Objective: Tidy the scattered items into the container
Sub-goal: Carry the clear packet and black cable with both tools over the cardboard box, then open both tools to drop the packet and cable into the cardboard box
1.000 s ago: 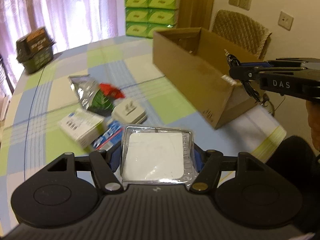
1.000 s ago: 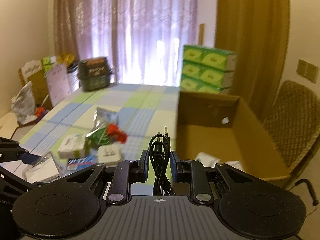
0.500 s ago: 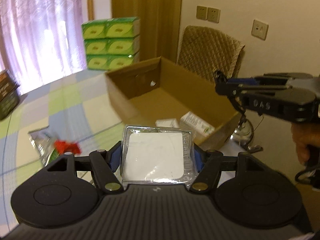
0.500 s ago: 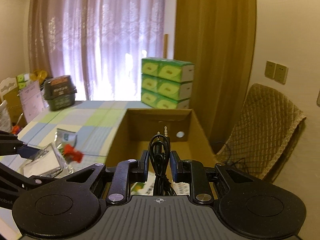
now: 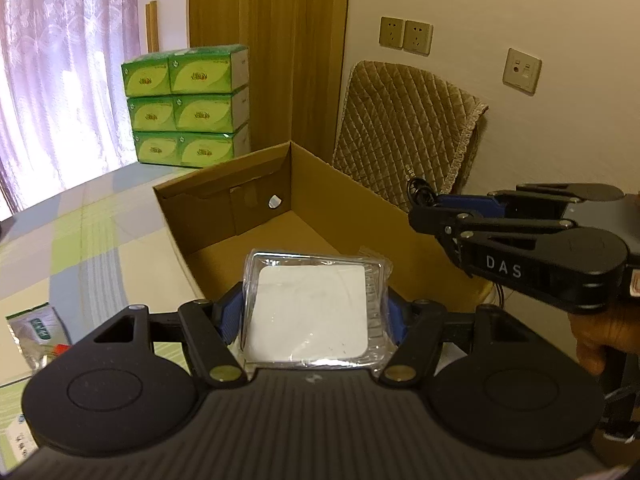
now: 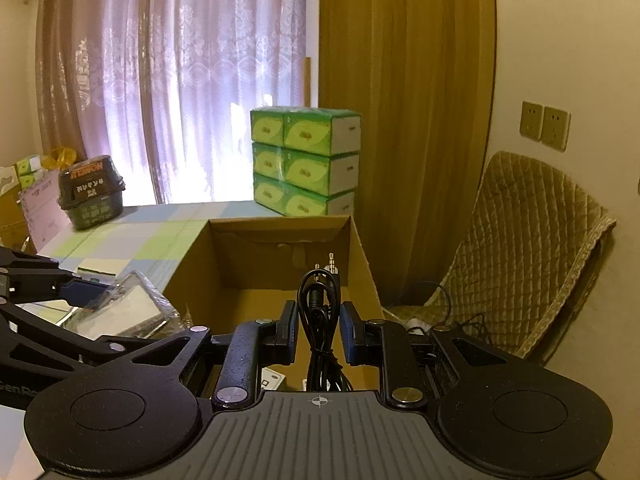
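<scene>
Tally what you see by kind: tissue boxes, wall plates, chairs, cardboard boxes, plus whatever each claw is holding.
Green tissue boxes, fronts showing: 6
Wall plates: 3
Chair: 1
Cardboard box: 1
Wrapped white pack, in left claw: 1
Black cable, in right claw: 1
Total: 13

Open brown cardboard box (image 5: pixel 320 216) on checked table; clear-wrapped white square pack (image 5: pixel 312 316) and coiled black audio cable (image 6: pixel 320 312) held above it

A checked cloth covers the table (image 5: pixel 80 240). On it stand an open cardboard box (image 5: pixel 224 216), stacked green tissue boxes (image 5: pixel 188 108) and a dark tub (image 6: pixel 91 192); a foil packet (image 5: pixel 36 328) lies near its edge.
</scene>
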A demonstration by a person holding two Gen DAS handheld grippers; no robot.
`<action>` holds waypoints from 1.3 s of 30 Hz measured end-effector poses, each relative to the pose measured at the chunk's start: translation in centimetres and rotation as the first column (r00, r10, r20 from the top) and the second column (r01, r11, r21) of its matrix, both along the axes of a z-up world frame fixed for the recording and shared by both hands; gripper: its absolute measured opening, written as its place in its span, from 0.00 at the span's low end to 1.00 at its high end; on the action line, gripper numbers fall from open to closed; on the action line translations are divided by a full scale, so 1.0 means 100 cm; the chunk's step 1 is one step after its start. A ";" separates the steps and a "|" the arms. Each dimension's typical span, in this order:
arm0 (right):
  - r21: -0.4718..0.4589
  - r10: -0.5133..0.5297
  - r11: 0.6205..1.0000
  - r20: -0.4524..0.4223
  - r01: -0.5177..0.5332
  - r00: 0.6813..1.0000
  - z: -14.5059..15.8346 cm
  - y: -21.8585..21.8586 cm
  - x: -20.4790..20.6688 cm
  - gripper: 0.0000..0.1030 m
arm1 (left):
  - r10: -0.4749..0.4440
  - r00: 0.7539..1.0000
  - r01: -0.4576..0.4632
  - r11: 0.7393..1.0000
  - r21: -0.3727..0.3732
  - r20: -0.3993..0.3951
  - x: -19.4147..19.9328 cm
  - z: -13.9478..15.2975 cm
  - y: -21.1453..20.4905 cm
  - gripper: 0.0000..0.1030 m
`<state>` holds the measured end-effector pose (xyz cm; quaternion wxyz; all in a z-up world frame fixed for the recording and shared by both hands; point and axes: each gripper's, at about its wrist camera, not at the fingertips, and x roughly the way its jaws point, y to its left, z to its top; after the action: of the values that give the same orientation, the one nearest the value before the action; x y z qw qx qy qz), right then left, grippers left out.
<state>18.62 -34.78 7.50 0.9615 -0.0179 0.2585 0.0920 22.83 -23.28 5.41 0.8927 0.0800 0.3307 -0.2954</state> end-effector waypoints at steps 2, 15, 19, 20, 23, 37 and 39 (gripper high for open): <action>0.006 0.000 1.000 -0.011 0.000 1.000 -0.005 -0.002 0.004 0.23 | -0.002 1.000 0.002 1.000 0.001 -0.011 0.005 -0.006 -0.003 0.61; 0.013 -0.001 1.000 -0.048 0.001 0.999 -0.021 -0.004 0.014 0.23 | 0.004 1.000 -0.005 0.998 0.059 0.015 0.009 -0.023 -0.009 0.66; 0.018 0.002 1.000 -0.054 -0.001 0.999 -0.022 -0.004 0.013 0.23 | 0.026 0.999 -0.028 0.998 0.054 0.037 0.002 -0.019 0.004 0.66; 0.019 0.003 1.000 -0.055 -0.002 0.998 -0.022 -0.003 0.013 0.23 | 0.031 0.999 -0.033 0.998 0.053 0.039 0.001 -0.018 0.007 0.66; 0.024 0.009 1.000 -0.057 -0.007 0.998 -0.022 -0.001 0.012 0.23 | 0.049 0.998 -0.051 0.998 0.043 0.037 -0.005 -0.015 0.017 0.66; 0.056 0.055 0.997 -0.048 -0.052 0.997 -0.022 0.009 0.017 0.24 | 0.092 0.996 -0.092 0.995 0.023 0.010 -0.016 -0.018 0.037 0.69; 0.054 0.049 0.997 -0.043 -0.047 0.998 -0.022 0.008 0.016 0.24 | 0.096 0.995 -0.096 0.995 0.024 0.008 -0.017 -0.019 0.039 0.69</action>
<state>20.25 -33.96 5.30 0.9532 0.0032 0.2765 0.1224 21.16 -19.37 3.49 0.9061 0.0758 0.3344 -0.2479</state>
